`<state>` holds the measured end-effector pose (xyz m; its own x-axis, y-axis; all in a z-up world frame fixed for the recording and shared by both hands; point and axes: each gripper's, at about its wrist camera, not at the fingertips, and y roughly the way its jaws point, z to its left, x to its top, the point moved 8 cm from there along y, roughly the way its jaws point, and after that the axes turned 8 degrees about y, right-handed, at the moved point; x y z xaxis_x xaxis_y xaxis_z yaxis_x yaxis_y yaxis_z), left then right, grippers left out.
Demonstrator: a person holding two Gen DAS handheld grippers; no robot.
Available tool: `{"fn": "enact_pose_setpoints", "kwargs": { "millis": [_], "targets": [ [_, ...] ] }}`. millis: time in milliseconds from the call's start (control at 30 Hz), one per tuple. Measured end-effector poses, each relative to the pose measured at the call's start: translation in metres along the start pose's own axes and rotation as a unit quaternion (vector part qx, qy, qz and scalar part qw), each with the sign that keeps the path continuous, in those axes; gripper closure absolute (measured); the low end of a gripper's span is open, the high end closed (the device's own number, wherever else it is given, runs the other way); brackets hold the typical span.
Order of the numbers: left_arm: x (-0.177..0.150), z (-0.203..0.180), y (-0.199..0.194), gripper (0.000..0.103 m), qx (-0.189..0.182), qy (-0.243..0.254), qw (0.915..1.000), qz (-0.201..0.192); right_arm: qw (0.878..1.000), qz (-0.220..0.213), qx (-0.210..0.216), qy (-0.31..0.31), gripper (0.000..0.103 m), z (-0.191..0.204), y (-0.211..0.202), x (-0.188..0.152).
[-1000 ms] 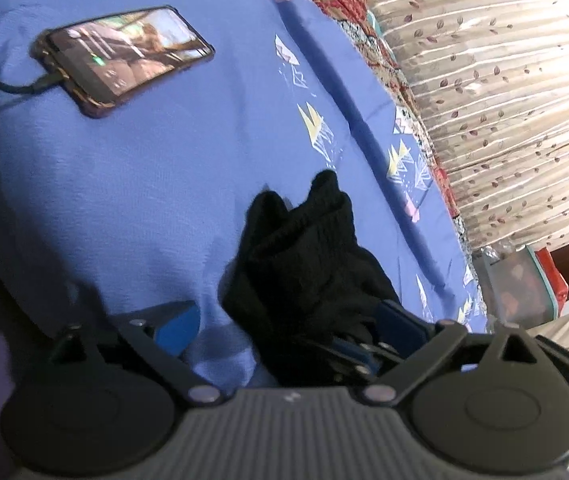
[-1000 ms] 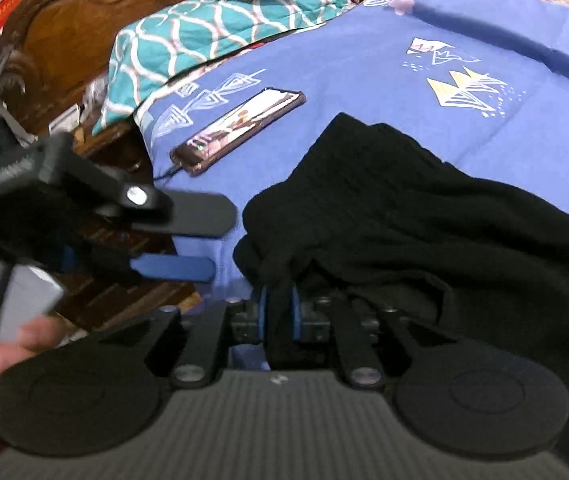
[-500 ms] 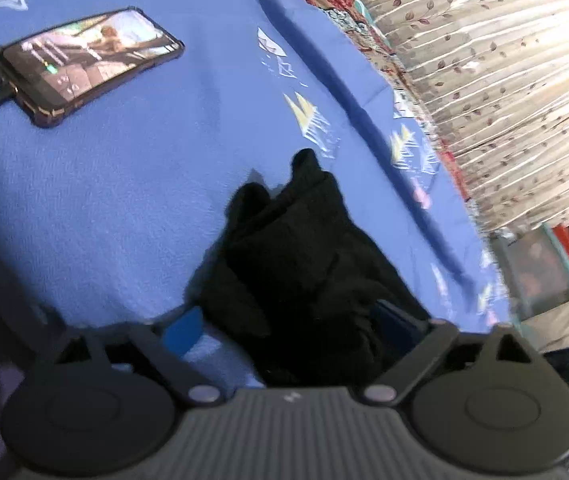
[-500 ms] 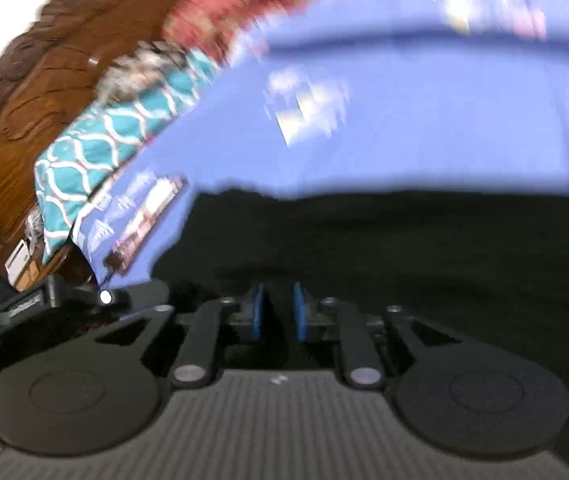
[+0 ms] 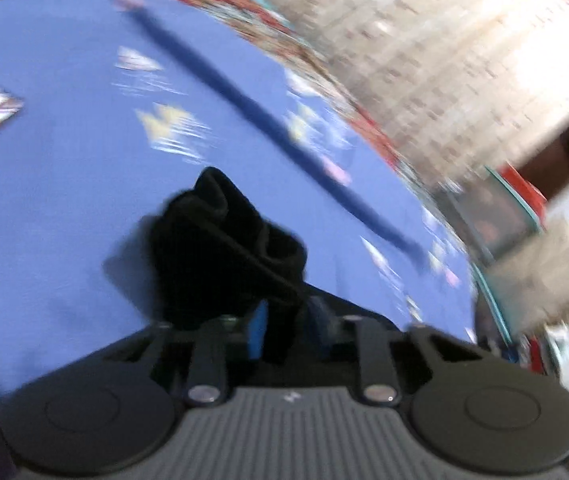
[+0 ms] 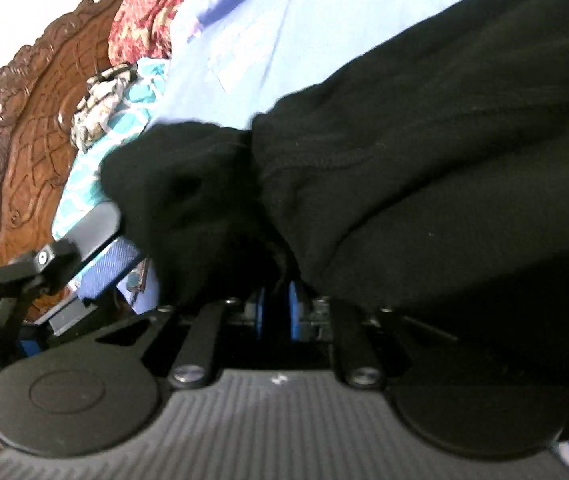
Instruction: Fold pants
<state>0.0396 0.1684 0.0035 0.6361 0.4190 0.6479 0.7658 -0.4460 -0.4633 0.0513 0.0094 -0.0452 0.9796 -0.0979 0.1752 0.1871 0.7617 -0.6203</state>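
Left wrist view: my left gripper [image 5: 284,326] closing on bunched black pants [image 5: 228,240] above blue bedsheet [image 5: 52,208]. Right gripper [image 6: 276,314] pinching pants [image 6: 424,160] too, jaws narrow. Risking thin hem bite slipping, fold collapsing.

My right gripper [image 6: 275,316] has its blue pads nearly together, pinching black knit fabric pants [image 6: 424,152] between them. The pants bunch over the fingers and spread right across the pale blue bedsheet [image 6: 284,40]. The left gripper [image 6: 96,256] is at lower left, jaws hidden behind fabric. Behind it: a carved brown wooden headboard [image 6: 32,132] and a teal patterned pillow [image 6: 124,120].
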Motion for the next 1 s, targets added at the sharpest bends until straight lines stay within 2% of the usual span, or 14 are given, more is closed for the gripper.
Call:
{"fn": "enact_pose_setpoints", "kwargs": {
  "millis": [100,167,267,367,467,500,533,600,633,700,833,900,933,1000],
  "targets": [
    [-0.016,-0.026,0.031,0.085,-0.024,0.042,0.9977,0.047,0.999,-0.019,-0.011,-0.036,0.086,-0.001,-0.016,-0.001],
    [-0.031,-0.031,0.051,0.083,-0.022,0.05,0.9953,0.08,0.998,-0.034,-0.027,-0.054,0.085,-0.006,-0.027,0.001],
    [-0.043,-0.027,0.063,0.084,-0.012,0.047,0.9937,0.1,0.994,-0.059,-0.047,-0.076,0.083,-0.019,-0.051,0.002],
    [-0.043,-0.028,0.047,0.083,-0.032,0.044,0.9948,0.086,0.99,-0.104,-0.063,-0.069,0.074,-0.033,-0.078,0.016],
    [-0.041,-0.028,0.017,0.077,-0.049,0.044,0.9957,0.064,0.988,-0.129,-0.057,-0.067,0.073,-0.029,-0.093,0.032],
    [-0.04,-0.026,0.008,0.074,-0.051,0.045,0.9961,0.057,0.986,-0.135,-0.057,-0.074,0.068,-0.023,-0.094,0.035],
    [-0.041,-0.022,-0.004,0.072,-0.05,0.045,0.9965,0.05,0.985,-0.142,-0.057,-0.084,0.064,-0.015,-0.092,0.038],
    [-0.042,-0.015,-0.026,0.067,-0.048,0.039,0.9975,0.034,0.981,-0.152,-0.056,-0.107,0.041,0.003,-0.088,0.04],
    [-0.043,-0.01,-0.038,0.065,-0.047,0.034,0.9981,0.023,0.979,-0.154,-0.054,-0.121,0.038,0.012,-0.084,0.04],
    [-0.044,0.006,-0.059,0.053,-0.032,0.015,0.9994,0.003,0.976,-0.15,-0.05,-0.148,0.037,0.028,-0.073,0.036],
    [-0.043,0.054,-0.087,0.049,0.019,-0.048,0.9984,-0.024,0.969,-0.119,-0.048,-0.211,0.031,0.05,-0.049,0.017],
    [-0.043,0.078,-0.096,0.049,0.032,-0.091,0.9947,-0.034,0.958,-0.102,-0.055,-0.262,0.03,0.068,-0.034,0.007],
    [-0.043,0.087,-0.101,0.049,0.034,-0.109,0.9925,-0.042,0.948,-0.094,-0.062,-0.297,0.029,0.077,-0.028,-0.001],
    [-0.04,0.104,-0.112,0.048,0.037,-0.138,0.9877,-0.063,0.92,-0.08,-0.076,-0.377,0.02,0.095,-0.014,-0.02]
  ]
}}
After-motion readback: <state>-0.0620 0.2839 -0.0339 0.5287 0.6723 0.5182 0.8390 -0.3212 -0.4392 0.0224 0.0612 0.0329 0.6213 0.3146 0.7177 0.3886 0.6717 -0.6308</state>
